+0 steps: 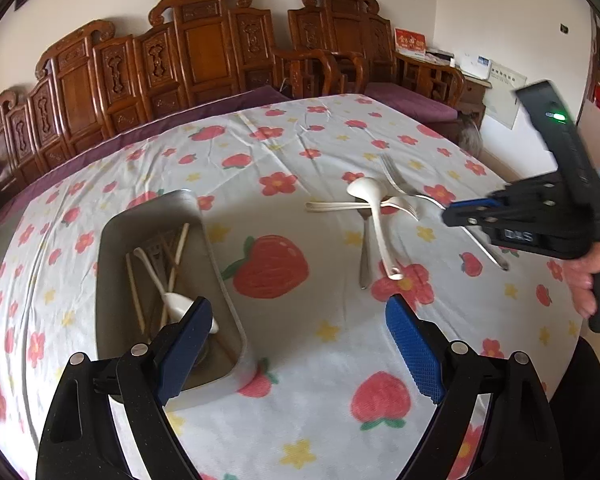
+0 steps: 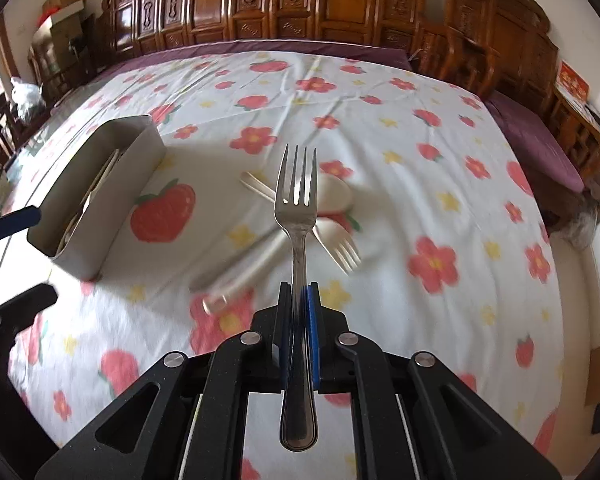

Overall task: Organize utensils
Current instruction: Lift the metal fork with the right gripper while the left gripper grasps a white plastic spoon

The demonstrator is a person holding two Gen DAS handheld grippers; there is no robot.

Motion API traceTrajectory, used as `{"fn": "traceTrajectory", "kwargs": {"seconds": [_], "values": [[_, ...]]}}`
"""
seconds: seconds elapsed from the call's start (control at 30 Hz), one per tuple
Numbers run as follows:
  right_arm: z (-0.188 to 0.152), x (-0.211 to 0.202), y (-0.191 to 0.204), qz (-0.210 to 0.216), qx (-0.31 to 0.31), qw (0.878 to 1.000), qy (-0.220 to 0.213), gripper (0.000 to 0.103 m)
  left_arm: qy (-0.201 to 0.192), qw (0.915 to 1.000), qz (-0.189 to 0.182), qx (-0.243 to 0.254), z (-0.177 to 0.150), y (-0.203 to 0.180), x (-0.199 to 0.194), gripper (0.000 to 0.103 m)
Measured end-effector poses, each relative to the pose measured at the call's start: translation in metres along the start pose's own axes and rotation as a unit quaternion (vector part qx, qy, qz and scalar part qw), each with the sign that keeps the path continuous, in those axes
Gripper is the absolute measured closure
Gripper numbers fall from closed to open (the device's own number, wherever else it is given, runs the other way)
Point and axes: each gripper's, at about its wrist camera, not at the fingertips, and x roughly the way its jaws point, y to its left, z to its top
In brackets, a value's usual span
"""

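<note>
The right gripper [image 2: 299,300] is closed tightly on a metal fork [image 2: 296,216]. Its blue pads press on the handle from both sides, and the tines point away from the camera, above the table. The end of the handle comes out behind the pads, toward the camera. In the left wrist view this same gripper [image 1: 454,216] is at the right side, held by a person's hand [image 1: 584,280]. White letters on its black body look like "DAS", but they are blurred. A small green light shines on its upper part.

The left gripper [image 1: 300,332] is wide open and holds nothing. It hangs over the tablecloth [image 1: 300,420], which is white with printed strawberries, red flowers and yellow stars. One of its fingers is in front of the near end of the grey tray [image 1: 220,264].

The grey tray stands on the left part of the table. Inside it lie a white spoon [image 1: 172,296] and several chopsticks [image 1: 178,252], crossing each other.

Near the middle of the table lies a loose pile: a white ladle-like spoon [image 1: 374,216], a white plastic fork [image 1: 396,206] and a metal utensil [image 1: 365,252] under them.

On the wall behind the carved wooden chairs [image 1: 204,48] hang a red card and a green sign; their writing is too small to read.
</note>
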Motion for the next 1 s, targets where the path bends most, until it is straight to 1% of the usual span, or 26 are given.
{"fn": "traceTrajectory", "kwargs": {"seconds": [0.2, 0.3, 0.47, 0.57, 0.67, 0.7, 0.77, 0.87, 1.0], "values": [[-0.030, -0.017, -0.026, -0.002, 0.019, 1.000, -0.009, 0.094, 0.011, 0.9997, 0.006, 0.020, 0.008, -0.024, 0.012, 0.018], [-0.040, -0.023, -0.038, 0.005, 0.032, 0.999, -0.014, 0.094, 0.020, 0.9997, -0.002, 0.015, 0.013, -0.035, 0.024, 0.018], [-0.053, -0.029, -0.054, 0.001, 0.041, 0.999, -0.019, 0.094, 0.033, 0.9992, -0.007, 0.022, 0.024, -0.053, 0.047, 0.018], [-0.058, -0.029, -0.066, 0.001, 0.053, 0.998, -0.022, 0.094, 0.042, 0.9987, -0.012, 0.026, 0.032, -0.060, 0.062, 0.018], [-0.062, -0.029, -0.077, 0.002, 0.067, 0.997, -0.026, 0.094, 0.049, 0.9983, -0.005, 0.030, 0.040, -0.064, 0.077, 0.018], [-0.063, -0.029, -0.081, 0.003, 0.072, 0.997, -0.026, 0.094, 0.050, 0.9982, -0.009, 0.031, 0.042, -0.066, 0.080, 0.018], [-0.064, -0.028, -0.085, 0.004, 0.076, 0.997, -0.026, 0.094, 0.057, 0.9977, -0.014, 0.034, 0.048, -0.068, 0.090, 0.018], [-0.065, -0.027, -0.091, 0.005, 0.079, 0.997, -0.026, 0.094, 0.064, 0.9971, -0.010, 0.040, 0.055, -0.070, 0.103, 0.018], [-0.065, -0.027, -0.096, 0.007, 0.084, 0.996, -0.028, 0.094, 0.075, 0.9964, -0.018, 0.036, 0.066, -0.072, 0.118, 0.018]]}}
